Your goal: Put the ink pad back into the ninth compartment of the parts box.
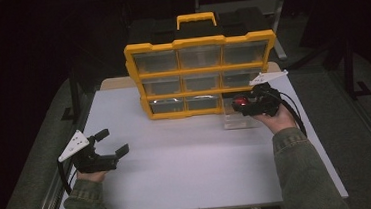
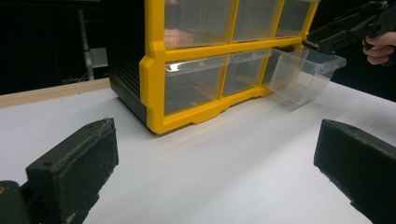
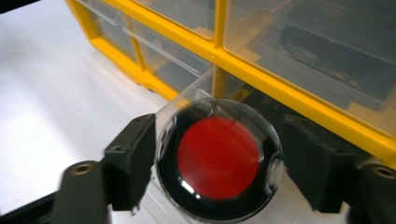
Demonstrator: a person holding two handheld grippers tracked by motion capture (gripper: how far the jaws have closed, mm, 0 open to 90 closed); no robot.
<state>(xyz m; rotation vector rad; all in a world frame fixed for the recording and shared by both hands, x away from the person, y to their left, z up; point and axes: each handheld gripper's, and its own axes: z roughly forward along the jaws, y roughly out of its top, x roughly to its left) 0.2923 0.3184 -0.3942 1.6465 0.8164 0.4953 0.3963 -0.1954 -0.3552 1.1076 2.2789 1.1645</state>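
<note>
High view: white table (image 1: 193, 169), with a yellow-framed organizer cabinet (image 1: 201, 75) standing upright at its far middle, three rows of clear drawers and a yellow carry handle on top. Bottom-right drawer (image 1: 239, 120) is pulled out of its slot and sits on the table in front of the cabinet's right corner; left gripper view has this clear drawer (image 2: 306, 74) tilted, its back end at the frame. Right gripper (image 1: 241, 103) sits over that drawer, held by the person's right hand (image 1: 277, 120), green sleeve behind it. Left gripper (image 1: 112, 143) rests low at the table's near left, well apart from the cabinet, jaws spread wide with nothing between them; left gripper view confirms bare table between the two black jaws.

Right gripper view: round black-rimmed disc with a red centre (image 3: 218, 158) lies between the right gripper's jaws, over the open drawer. Left jaw is at or just beside the disc's rim, right jaw stands a little off it. Jaws part open, not clamping the disc. Contact on the left side too blurred to tell.
</note>
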